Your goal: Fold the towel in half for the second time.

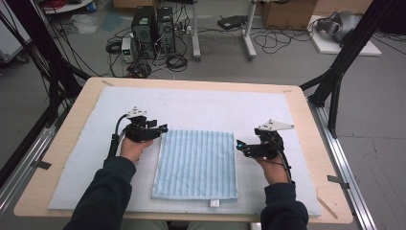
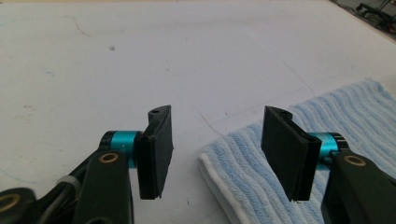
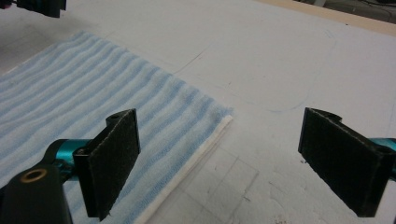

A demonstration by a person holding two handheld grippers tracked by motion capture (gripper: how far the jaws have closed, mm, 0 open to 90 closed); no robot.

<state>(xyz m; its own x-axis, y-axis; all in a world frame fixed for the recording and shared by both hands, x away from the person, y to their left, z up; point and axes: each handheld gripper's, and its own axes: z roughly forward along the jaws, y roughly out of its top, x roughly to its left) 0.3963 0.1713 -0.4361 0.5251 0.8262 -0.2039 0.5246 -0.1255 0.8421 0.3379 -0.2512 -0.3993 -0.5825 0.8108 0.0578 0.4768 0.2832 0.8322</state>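
Two grippers, L [image 1: 162, 128] and R [image 1: 238, 145], jaws apart and grasping nothing, flank a folded blue striped towel [image 1: 196, 164] lying mid-mat [image 1: 206, 108] – soft, light, floppy, likely best pinched at its far corners.

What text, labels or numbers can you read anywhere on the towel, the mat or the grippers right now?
None can be read.
The small white tag at the near edge of the blue striped towel: too small to tell whether it bears print.
The white mat: faint pen lines, no words.
The left gripper and right gripper: no markings visible.
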